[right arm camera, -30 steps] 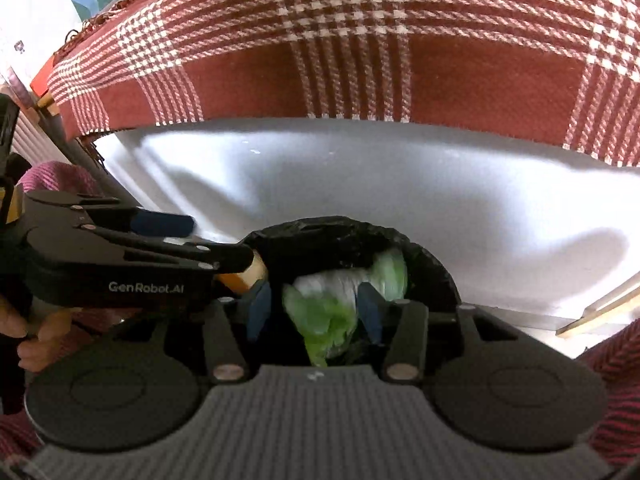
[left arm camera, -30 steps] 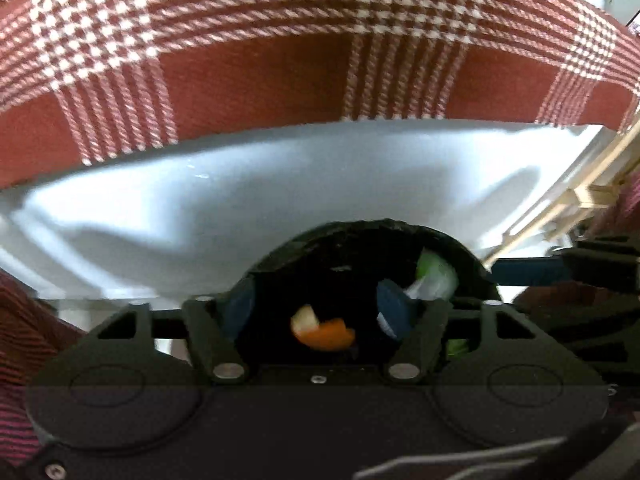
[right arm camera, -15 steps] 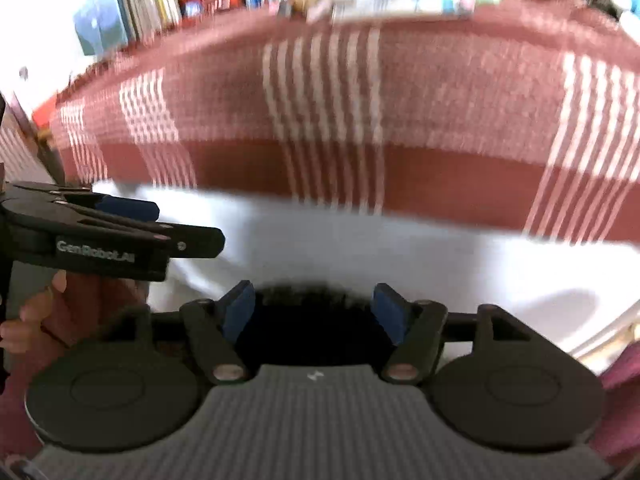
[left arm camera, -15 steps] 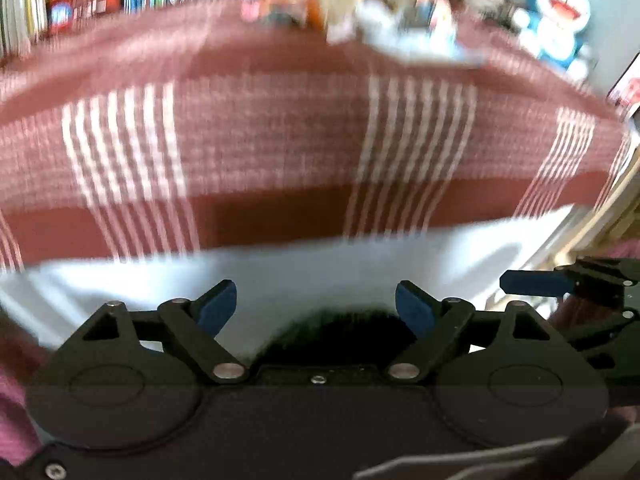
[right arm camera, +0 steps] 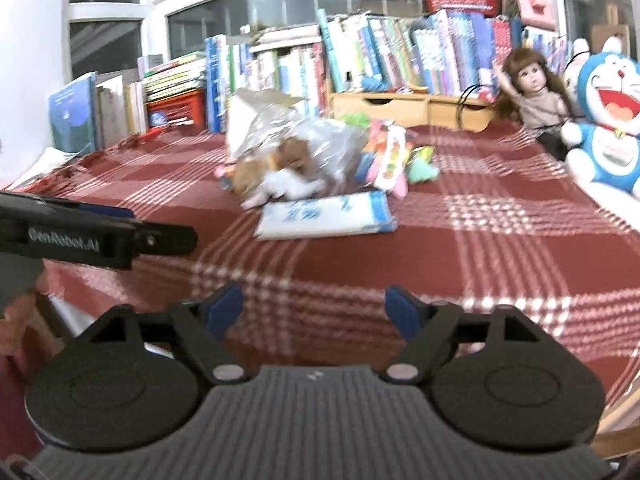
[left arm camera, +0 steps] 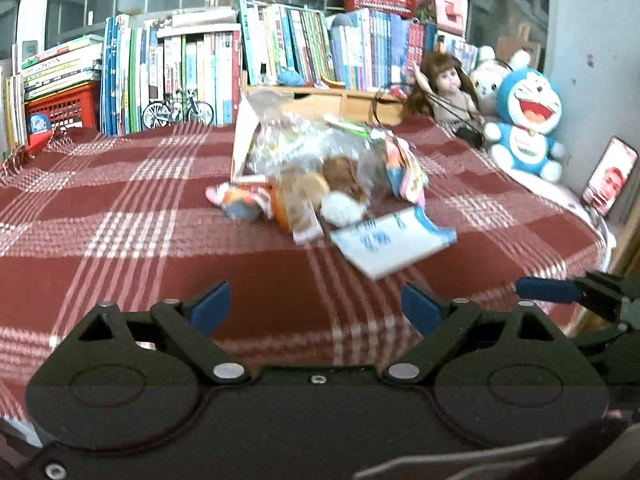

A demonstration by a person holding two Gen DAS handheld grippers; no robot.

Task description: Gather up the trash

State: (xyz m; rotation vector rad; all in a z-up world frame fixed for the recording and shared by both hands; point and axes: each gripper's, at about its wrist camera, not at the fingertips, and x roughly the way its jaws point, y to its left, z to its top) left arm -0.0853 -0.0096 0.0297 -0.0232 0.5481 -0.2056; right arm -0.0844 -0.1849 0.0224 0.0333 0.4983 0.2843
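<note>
White-blue wrapper [right arm camera: 326,216] flat, long axis crosswise, beside trash pile [left arm camera: 320,172]; both hand-held grippers [left arm camera: 316,306] [right arm camera: 316,308] just widened, empty.

Books [left arm camera: 280,52], doll [left arm camera: 448,88], blue plush [left arm camera: 524,120], plaid cloth [left arm camera: 120,216]

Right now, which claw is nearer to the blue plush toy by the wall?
Right. The blue plush toy looms ahead-right of the right claw; the left claw sits further to the left, and the toy looks smaller and farther from it.
</note>
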